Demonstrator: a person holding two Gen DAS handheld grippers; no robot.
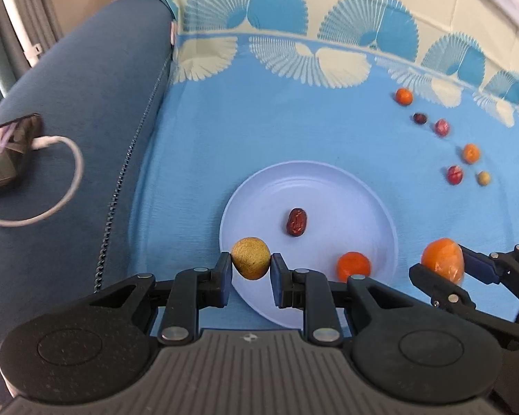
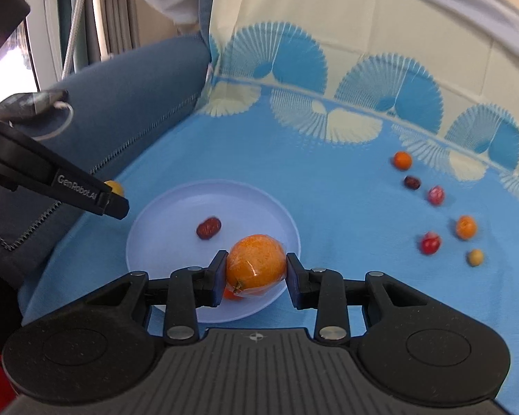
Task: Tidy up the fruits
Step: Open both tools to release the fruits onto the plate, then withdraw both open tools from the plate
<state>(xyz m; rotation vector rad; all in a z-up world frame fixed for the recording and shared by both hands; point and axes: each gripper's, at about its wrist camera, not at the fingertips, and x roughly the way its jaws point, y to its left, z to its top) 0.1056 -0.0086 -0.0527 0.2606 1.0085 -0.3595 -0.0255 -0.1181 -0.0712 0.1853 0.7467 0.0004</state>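
A pale lilac plate (image 1: pixel 328 186) (image 2: pixel 259 204) lies on the blue cloth. On it rest a dark red date (image 1: pixel 296 221) (image 2: pixel 208 228) and a small orange fruit (image 1: pixel 353 265) (image 2: pixel 232 294). My left gripper (image 1: pixel 251 259) is shut on a yellow-brown round fruit (image 1: pixel 251 258) above the plate's left rim; in the right wrist view that fruit (image 2: pixel 114 187) peeks out behind the gripper's black finger (image 2: pixel 110 203). My right gripper (image 2: pixel 255 265) (image 1: pixel 443 264) is shut on a plastic-wrapped orange (image 2: pixel 256 264) (image 1: pixel 443 258) over the plate's near right edge.
Several small fruits lie loose on the cloth to the right: an orange one (image 1: pixel 403 96), a dark one (image 1: pixel 420 118), a red one (image 1: pixel 454 174), a tan one (image 1: pixel 483 177). A dark blue cushion (image 1: pixel 86 121) on the left bears a phone (image 1: pixel 3 159) with a white cable (image 1: pixel 72 173).
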